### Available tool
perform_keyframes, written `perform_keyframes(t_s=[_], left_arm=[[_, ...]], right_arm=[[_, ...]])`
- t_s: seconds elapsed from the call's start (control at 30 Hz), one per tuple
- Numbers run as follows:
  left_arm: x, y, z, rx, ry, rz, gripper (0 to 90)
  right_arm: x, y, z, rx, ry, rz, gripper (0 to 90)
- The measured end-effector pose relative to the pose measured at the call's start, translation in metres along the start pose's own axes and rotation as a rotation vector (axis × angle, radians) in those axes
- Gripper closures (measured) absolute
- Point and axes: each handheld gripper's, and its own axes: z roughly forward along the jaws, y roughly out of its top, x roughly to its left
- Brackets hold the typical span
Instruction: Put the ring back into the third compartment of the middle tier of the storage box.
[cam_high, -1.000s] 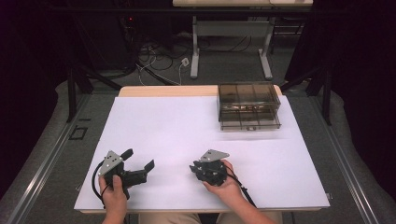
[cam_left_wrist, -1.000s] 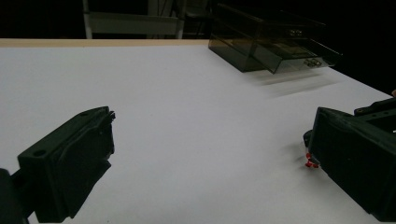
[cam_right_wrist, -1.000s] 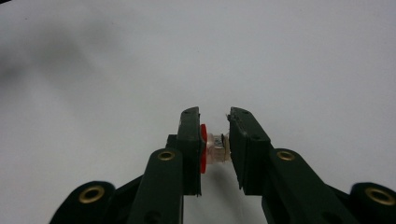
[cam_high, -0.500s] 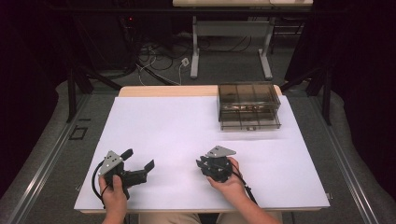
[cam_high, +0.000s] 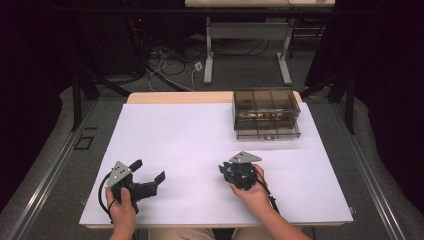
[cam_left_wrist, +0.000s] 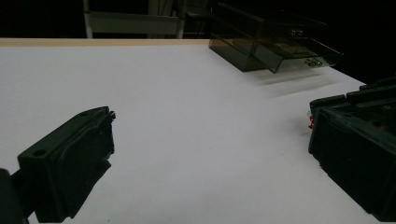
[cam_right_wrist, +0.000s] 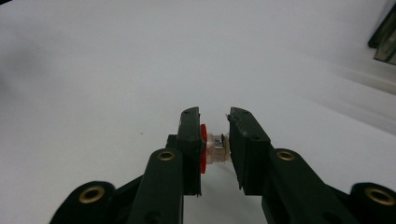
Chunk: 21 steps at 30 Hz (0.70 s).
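Observation:
My right gripper (cam_high: 225, 172) hovers low over the white table sheet (cam_high: 190, 135), right of the middle near the front, with its jaws pointing left. It is shut on a small piece (cam_right_wrist: 214, 148) with a red disc on one end and a pale body, pinched between the pads of the right gripper (cam_right_wrist: 214, 114). My left gripper (cam_high: 148, 170) rests at the front left, jaws wide open with nothing between them. In the left gripper view, the left gripper (cam_left_wrist: 210, 116) frames bare sheet.
A smoked see-through drawer box (cam_high: 266, 114) stands at the back right of the sheet, its lower drawer pulled slightly out (cam_left_wrist: 273, 44). Beyond the table are cables on the floor (cam_high: 170, 60) and a desk frame (cam_high: 247, 30).
My right hand has shifted to the right and a little farther from the person, still gripping the small piece. The left hand has stayed put.

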Motion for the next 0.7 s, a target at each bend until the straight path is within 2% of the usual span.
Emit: perform_keyframes(t_s=[0.17,0.43,0.7], left_arm=[[0.000,0.000,0.000,0.001,0.001,0.001,0.2],[0.000,0.000,0.000,-0.001,-0.002,0.001,0.2],[0.000,0.000,0.000,0.000,-0.001,0.000,0.2]], right_arm=[[-0.015,0.000,-0.005,0.005,-0.022,0.032,75.0],[-0.032,-0.001,-0.010,0.008,-0.058,0.044,75.0],[-0.058,-0.004,-0.018,0.003,-0.107,0.070,75.1]])
